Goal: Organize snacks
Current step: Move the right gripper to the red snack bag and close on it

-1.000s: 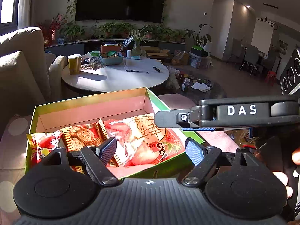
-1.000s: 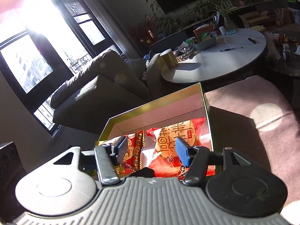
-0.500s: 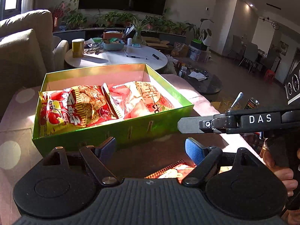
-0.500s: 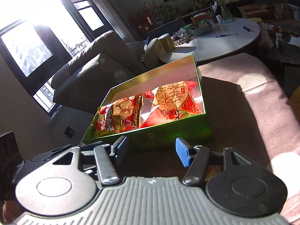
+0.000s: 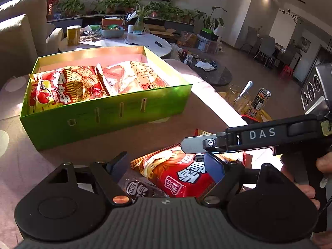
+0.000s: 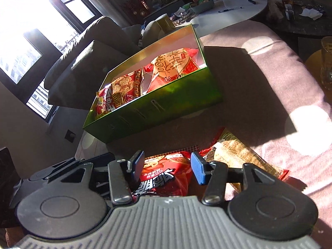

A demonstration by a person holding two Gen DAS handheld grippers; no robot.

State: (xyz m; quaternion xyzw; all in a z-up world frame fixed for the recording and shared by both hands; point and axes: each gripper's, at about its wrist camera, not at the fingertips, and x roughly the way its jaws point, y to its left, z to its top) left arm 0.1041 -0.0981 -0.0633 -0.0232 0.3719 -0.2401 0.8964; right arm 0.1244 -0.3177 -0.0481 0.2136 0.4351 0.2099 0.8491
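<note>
The pink spotted surface (image 5: 18, 166) is carrying a green box (image 5: 108, 116) holding 2 snack bags. In front of it, a red snack packet (image 5: 178, 174) is lying between both grippers. The left gripper (image 5: 168, 166) is straddling it half open. The right gripper (image 6: 166, 166), its jaws having just been closing, is pinching it.
</note>
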